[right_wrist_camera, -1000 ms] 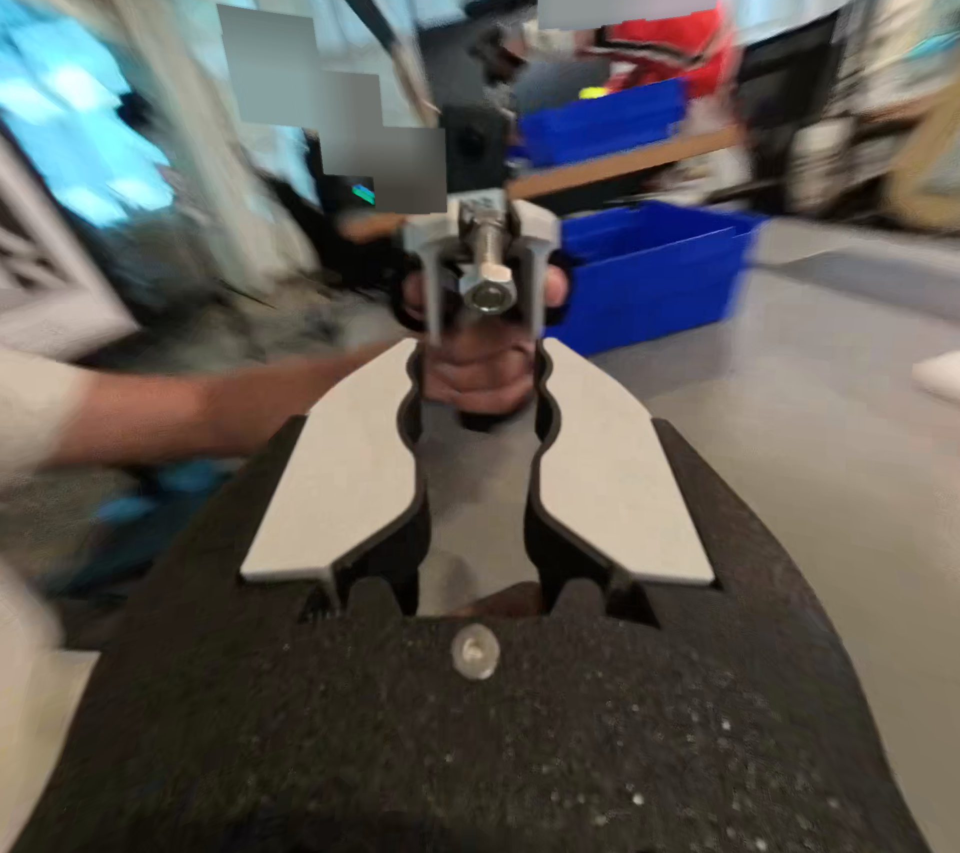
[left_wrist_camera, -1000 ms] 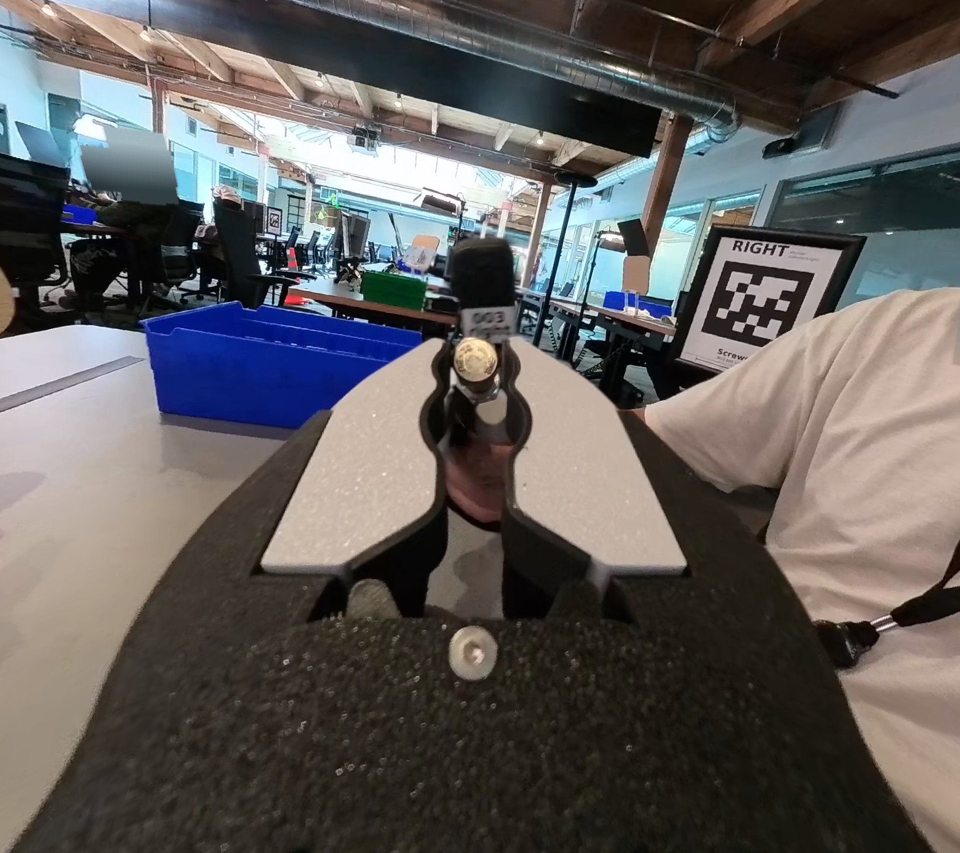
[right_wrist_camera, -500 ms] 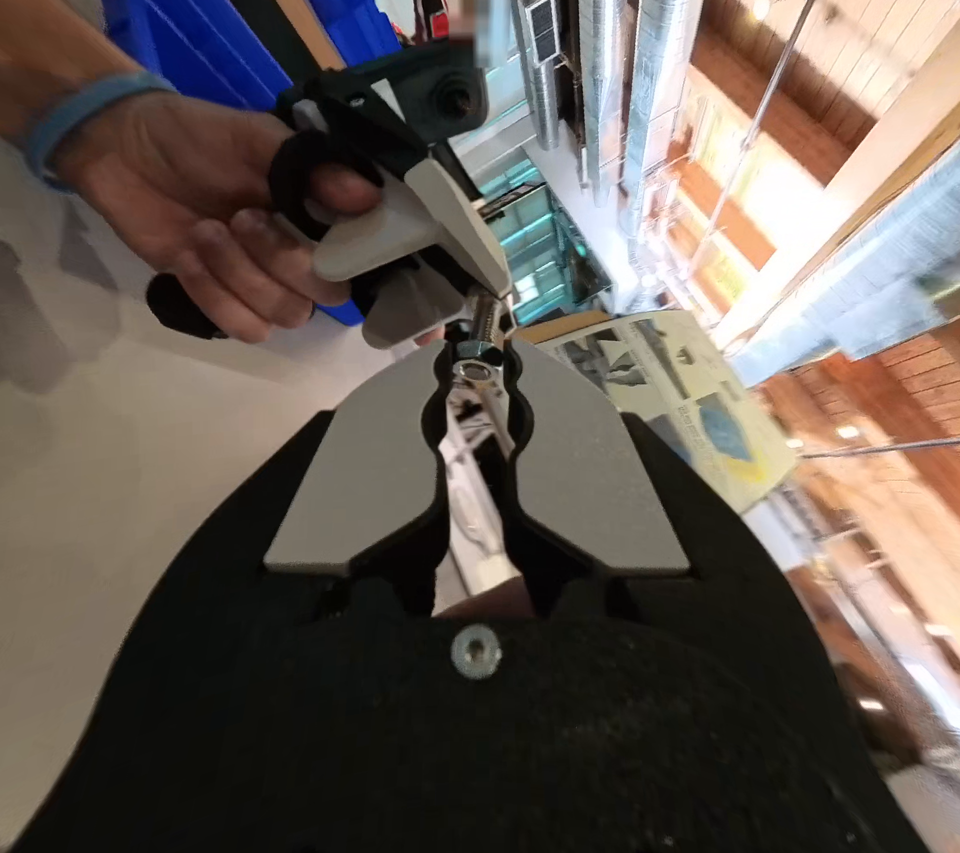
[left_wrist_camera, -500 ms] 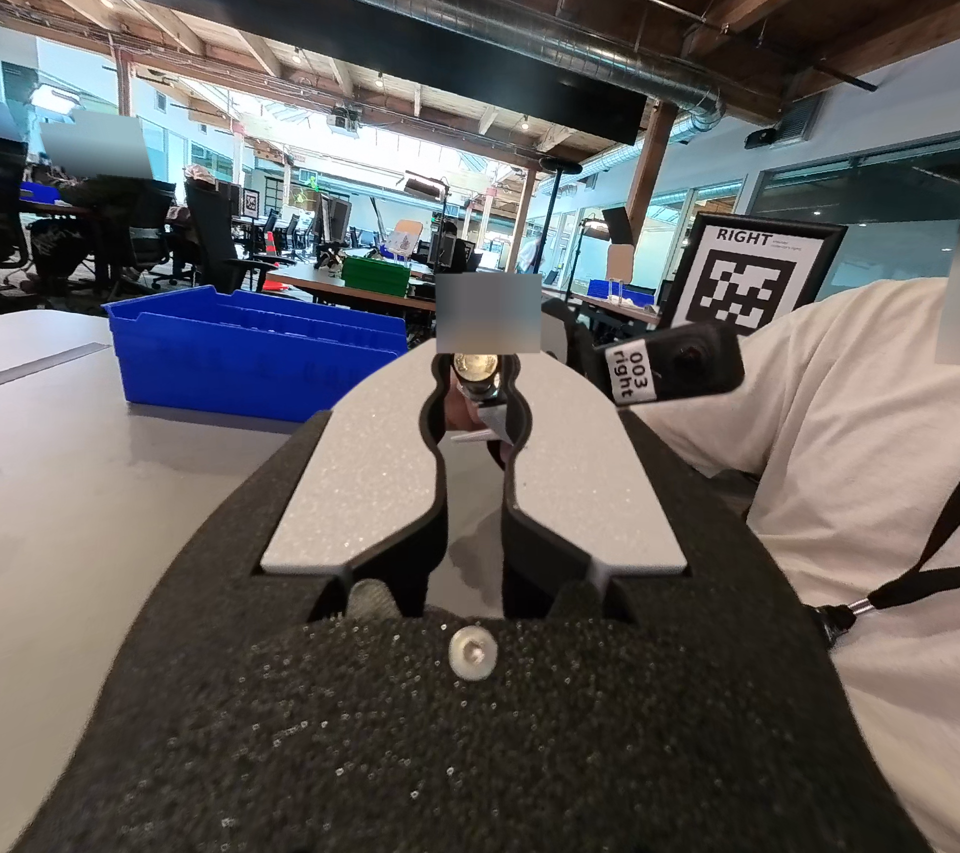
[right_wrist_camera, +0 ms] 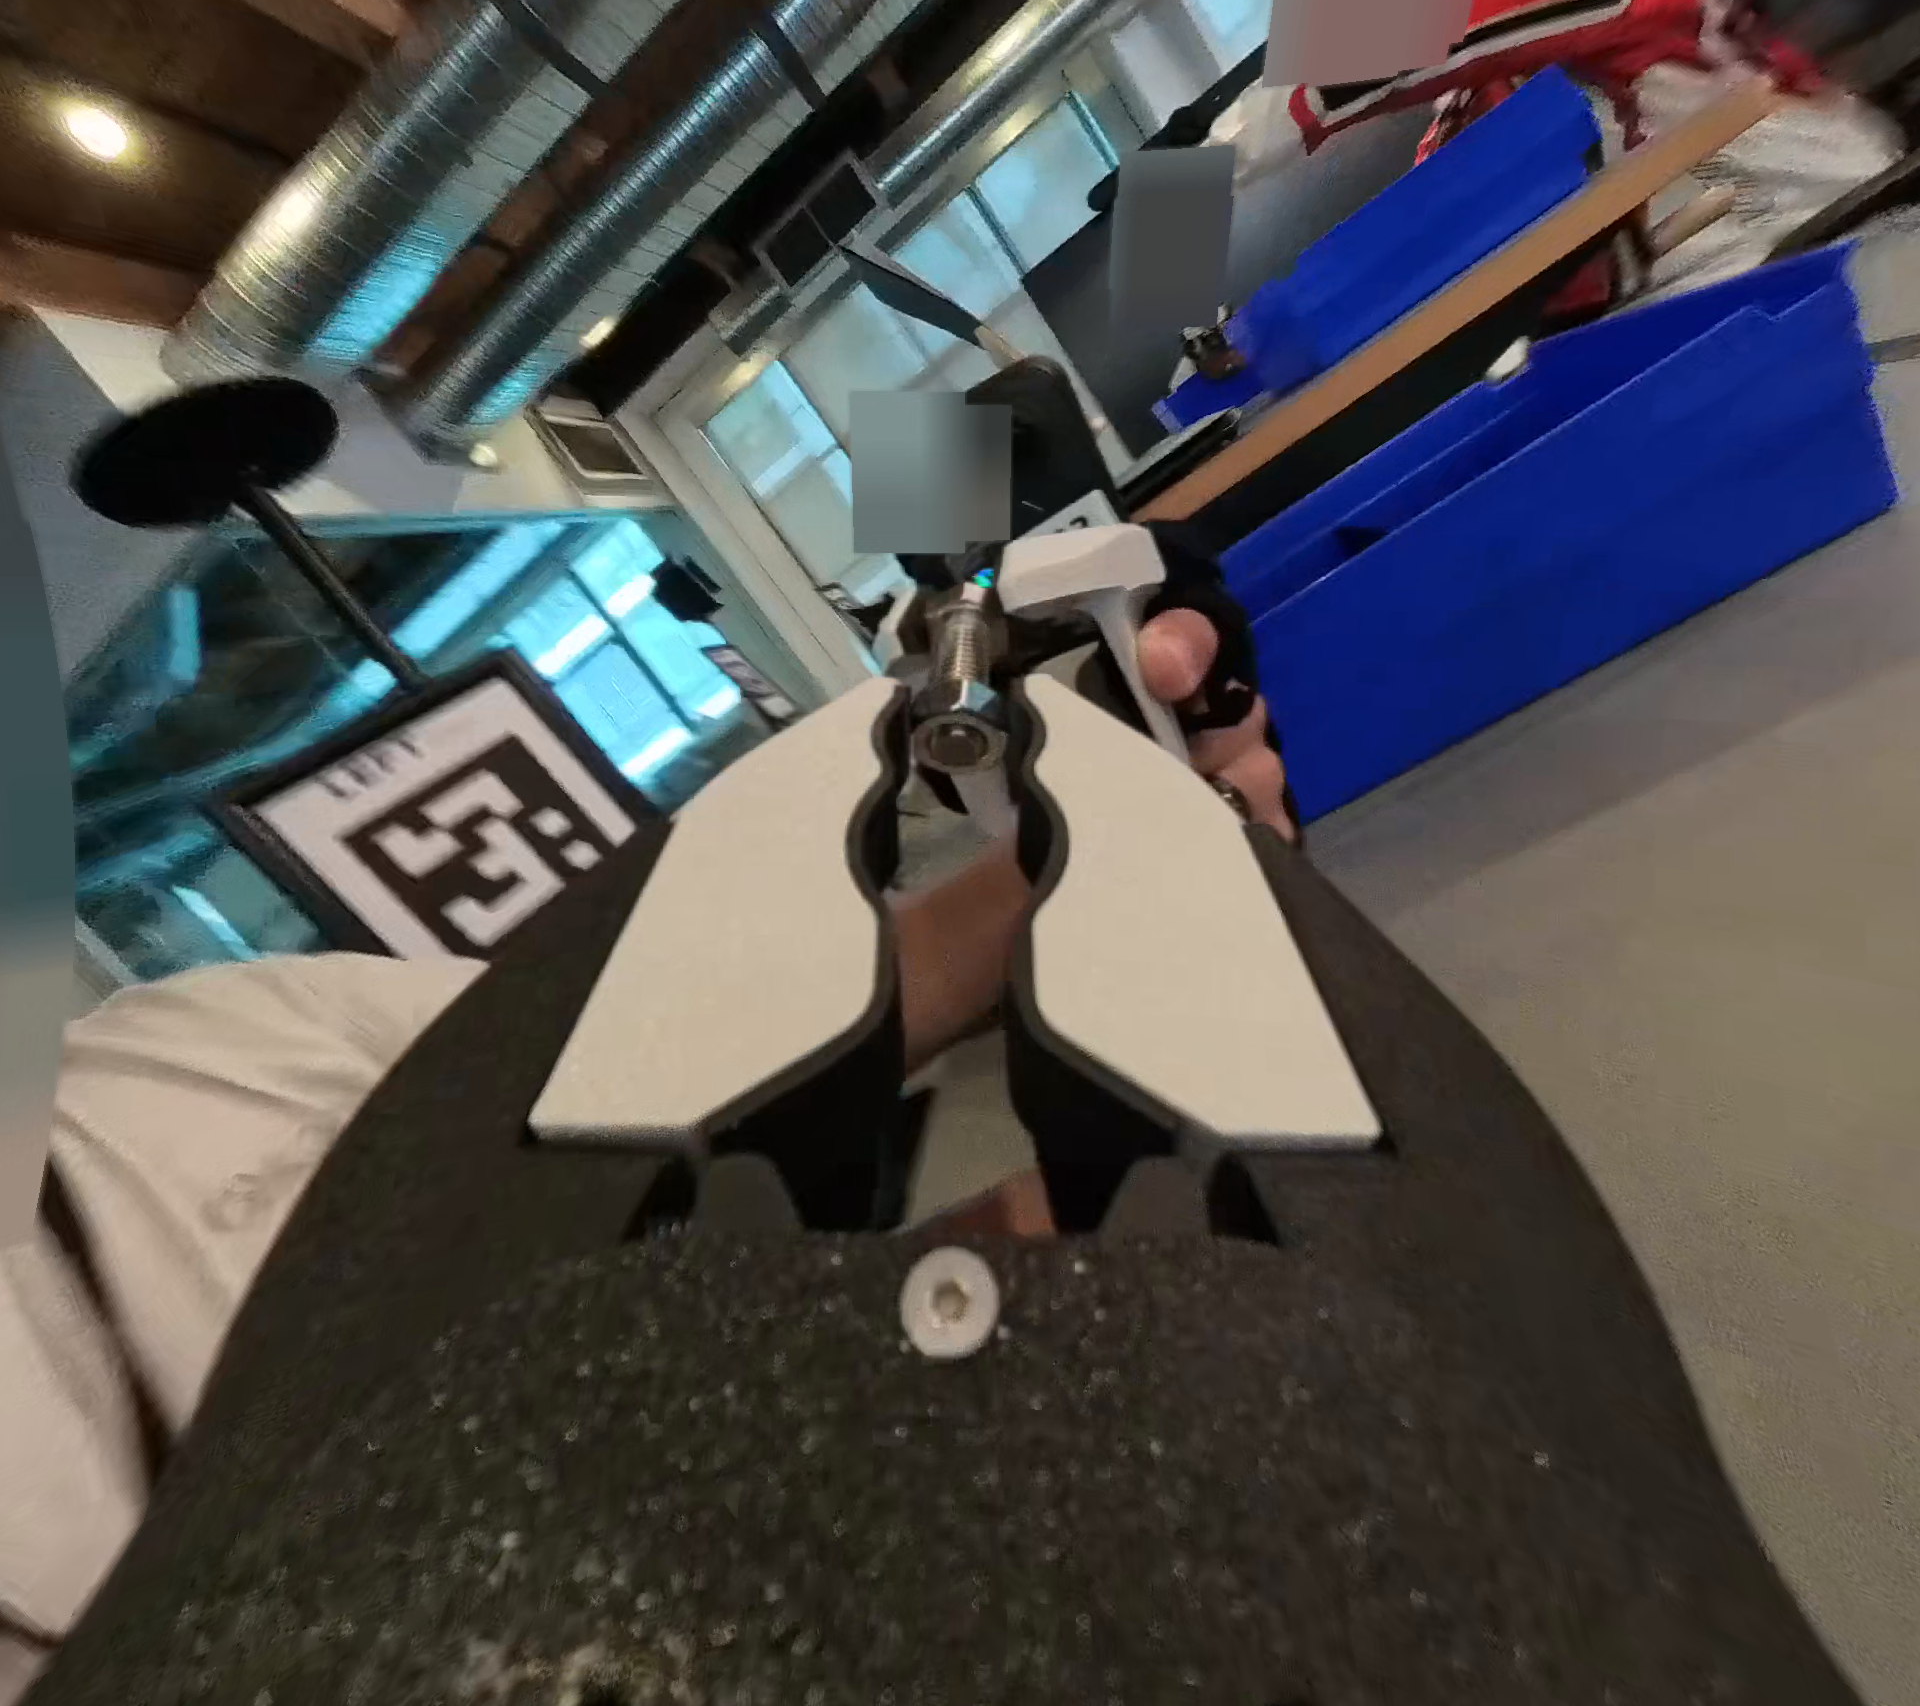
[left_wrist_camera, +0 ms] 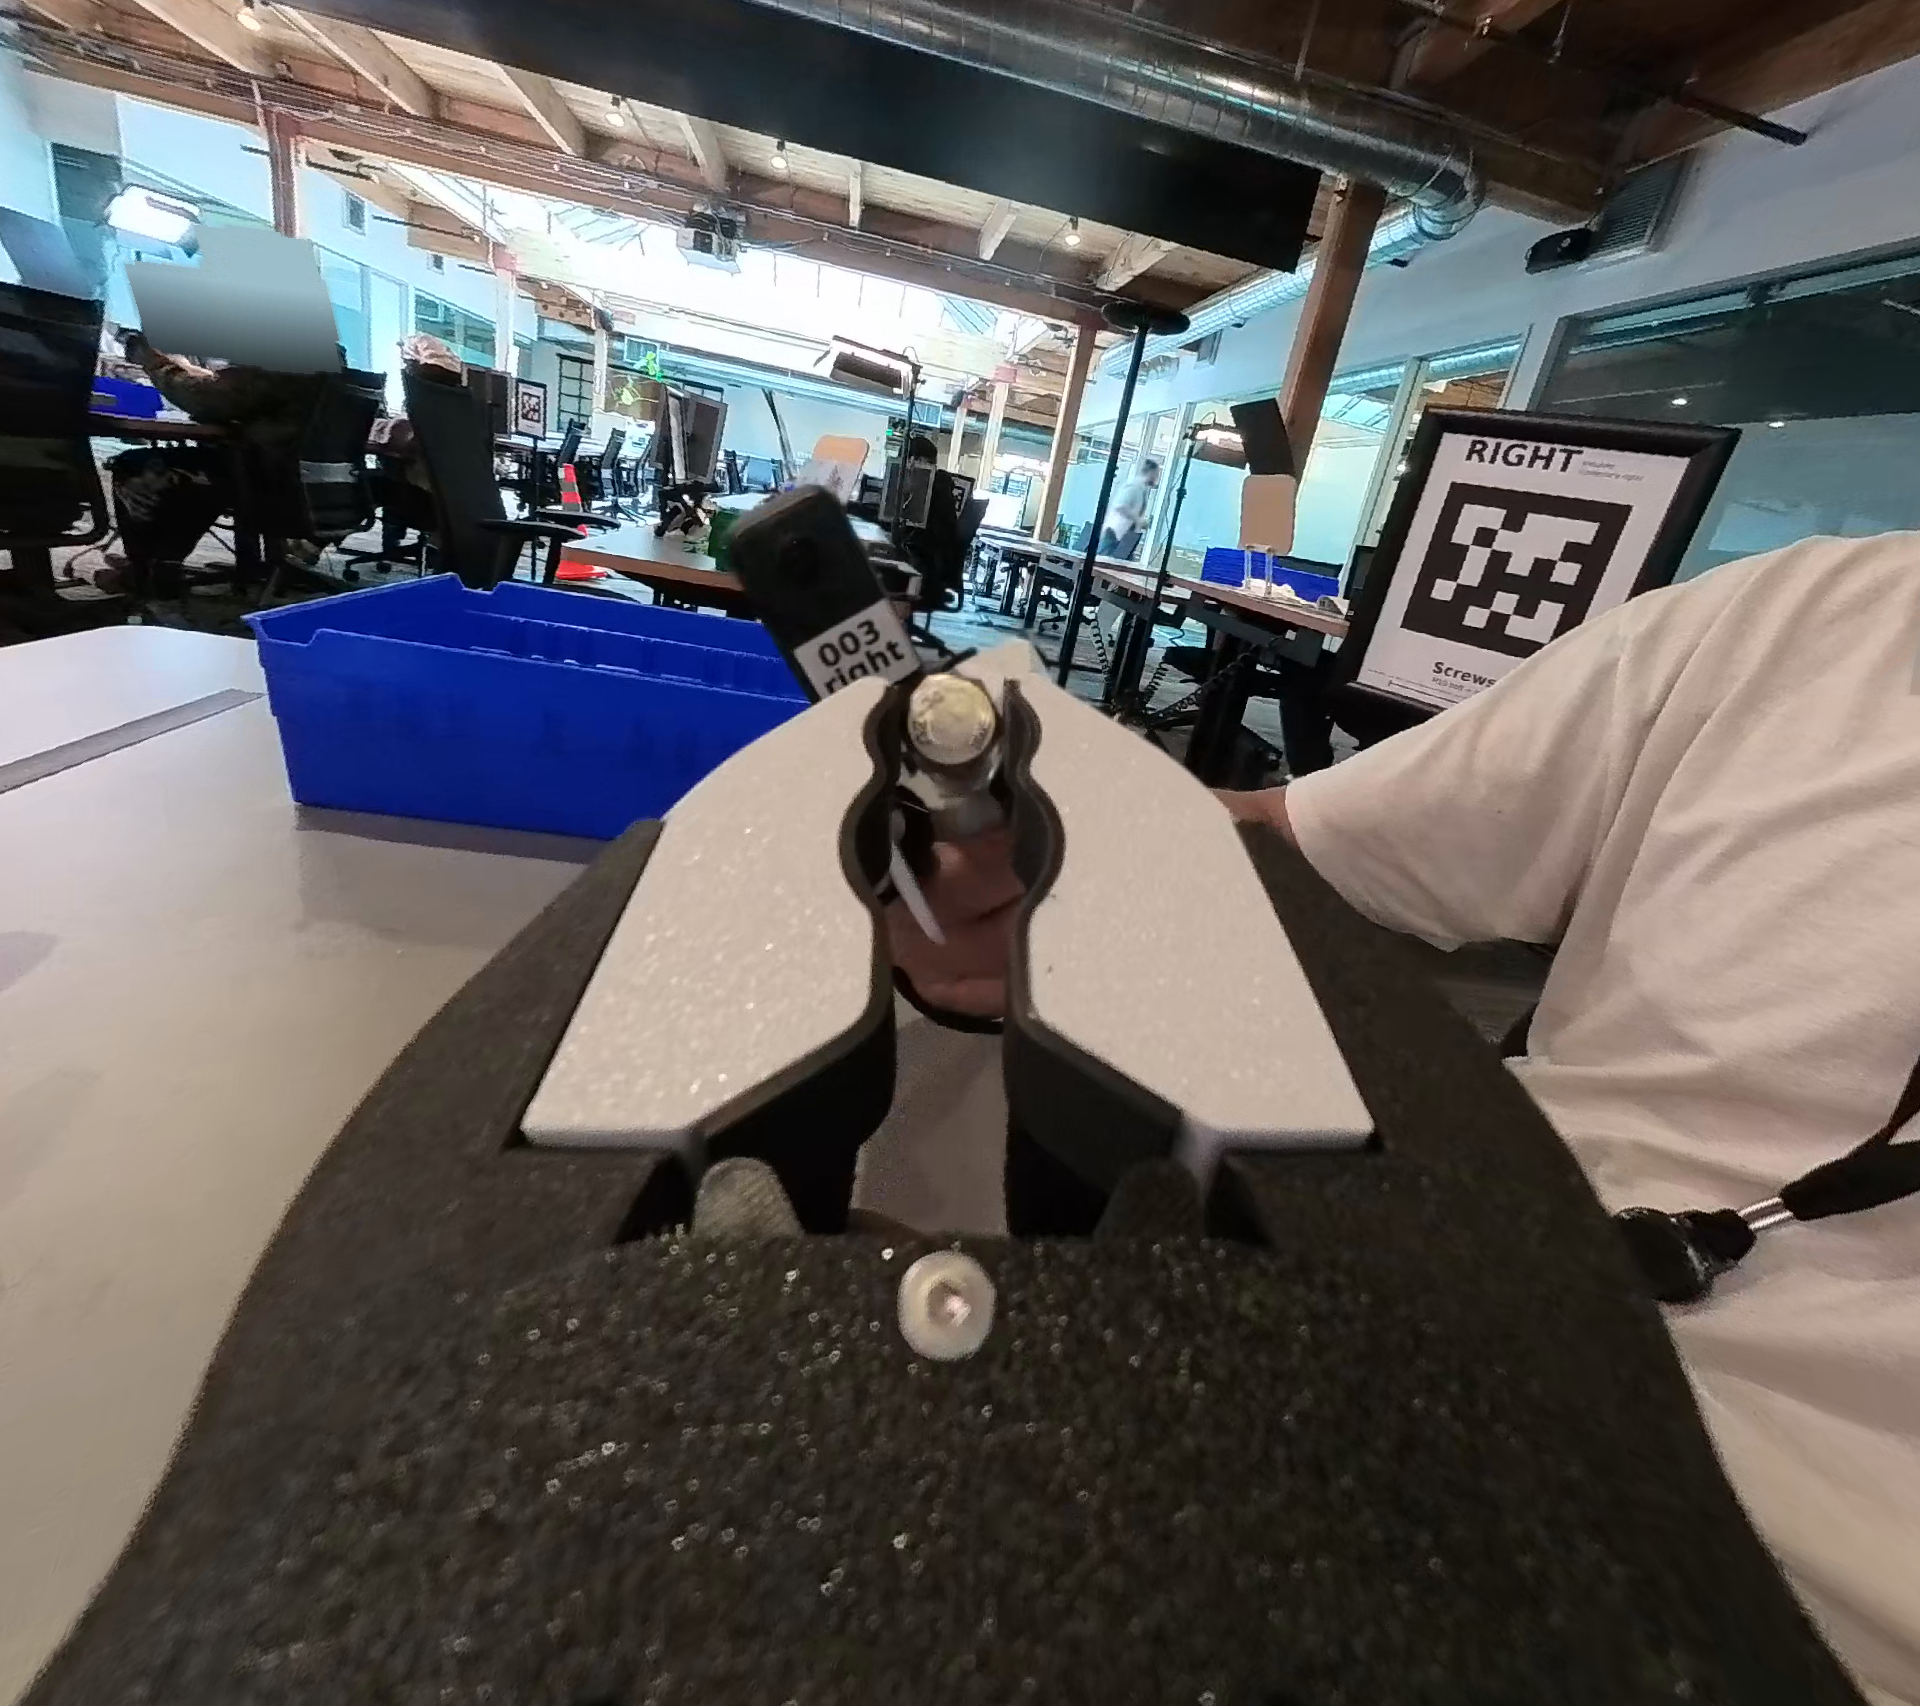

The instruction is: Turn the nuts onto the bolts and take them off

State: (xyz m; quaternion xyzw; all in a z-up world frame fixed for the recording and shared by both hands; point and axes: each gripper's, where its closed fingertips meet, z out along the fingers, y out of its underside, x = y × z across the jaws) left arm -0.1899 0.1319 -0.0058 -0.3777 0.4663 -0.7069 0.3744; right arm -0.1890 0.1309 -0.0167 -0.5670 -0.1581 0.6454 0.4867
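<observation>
Open-plan office space with timber beams and silver ducts overhead surrounds a grey desk [left_wrist_camera: 156, 981]. On it, at 10 o'clock in the left wrist view, stands a blue bin [left_wrist_camera: 499, 711]; the right wrist view, tilted, shows the same bin [right_wrist_camera: 1558, 576] at 2 o'clock. A framed marker sign [left_wrist_camera: 1527, 555] stands at 2 o'clock in the left view, behind a white sleeve [left_wrist_camera: 1621, 773].

Both grippers meet nose to nose above the desk. The left gripper [left_wrist_camera: 953, 726] is clenched on the bolt [left_wrist_camera: 948, 721], whose rounded head faces its camera between the fingertips. The right gripper [right_wrist_camera: 956, 726] is clamped on the nut [right_wrist_camera: 958, 729], which sits on the threaded shank [right_wrist_camera: 961, 633]; the shank runs away from that camera toward 12 o'clock into the white tips of the other gripper. A hand [right_wrist_camera: 1195, 669] wraps that gripper's handle at 1 o'clock. In the left view, the right gripper's black camera [left_wrist_camera: 805, 565] rises at 11 o'clock just behind the bolt.
</observation>
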